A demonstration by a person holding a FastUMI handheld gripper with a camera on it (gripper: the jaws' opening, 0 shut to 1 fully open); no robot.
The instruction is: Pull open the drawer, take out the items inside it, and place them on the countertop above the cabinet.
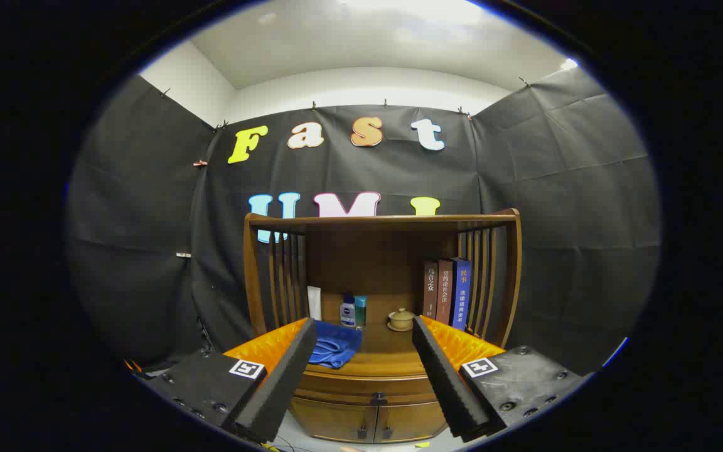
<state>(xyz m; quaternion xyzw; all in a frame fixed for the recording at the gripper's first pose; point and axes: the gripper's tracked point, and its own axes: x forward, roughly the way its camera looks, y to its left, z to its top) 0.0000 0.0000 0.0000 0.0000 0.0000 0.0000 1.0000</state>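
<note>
The gripper [364, 333] is spread wide and holds nothing. Between and beyond its fingers stands the cabinet [380, 276]. Its drawer [371, 384] is closed, front facing the gripper, long axis left to right, knob [378, 398] centred. On the countertop [386, 355] lie a cloth [335, 344], bottles [353, 311], a teacup [401, 319] and upright books [447, 292] at right.

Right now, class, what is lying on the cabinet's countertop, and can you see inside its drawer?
On the countertop: blue cloth, two bottles, lidded cup, three books. The drawer is closed, its contents hidden. The tongs are open.
</note>
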